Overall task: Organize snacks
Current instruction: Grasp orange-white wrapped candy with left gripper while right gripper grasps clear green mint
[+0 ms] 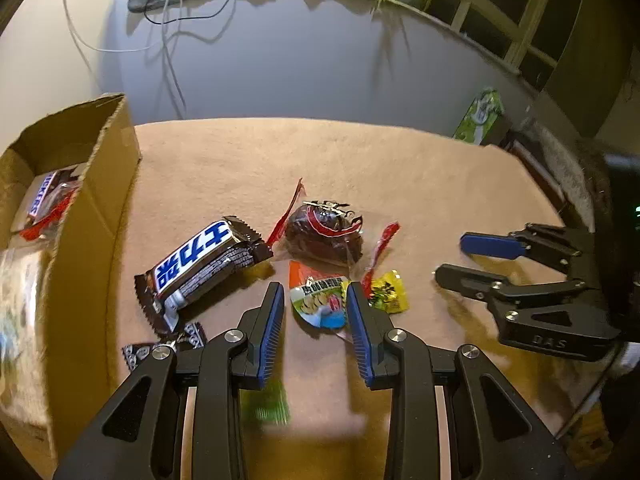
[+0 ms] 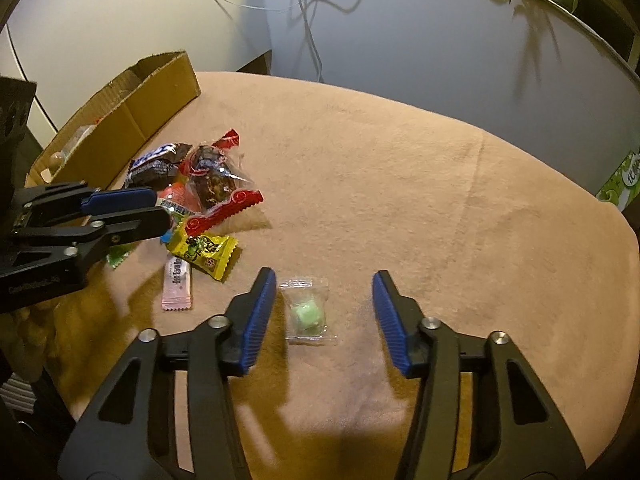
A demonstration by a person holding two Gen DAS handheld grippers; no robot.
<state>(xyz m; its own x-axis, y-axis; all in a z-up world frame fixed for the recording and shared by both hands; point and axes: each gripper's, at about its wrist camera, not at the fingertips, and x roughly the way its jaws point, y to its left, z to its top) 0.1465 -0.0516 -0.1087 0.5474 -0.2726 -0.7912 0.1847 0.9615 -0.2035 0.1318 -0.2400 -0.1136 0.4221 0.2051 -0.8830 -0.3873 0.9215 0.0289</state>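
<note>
Right wrist view: my right gripper is unclenched, straddling the clear-wrapped green candy on the tan cloth, pads not touching. Centre it, then pinch the lump, not the film. Left wrist view alone shows my left gripper apart around the orange-blue packet, plus Snickers inside the cardboard box.

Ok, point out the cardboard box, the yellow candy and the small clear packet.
cardboard box (image 1: 108,184), left wrist view, side wall
yellow candy (image 2: 202,254), right wrist view, wrapper middle
clear packet (image 2: 306,312), right wrist view, green sweet inside
</note>
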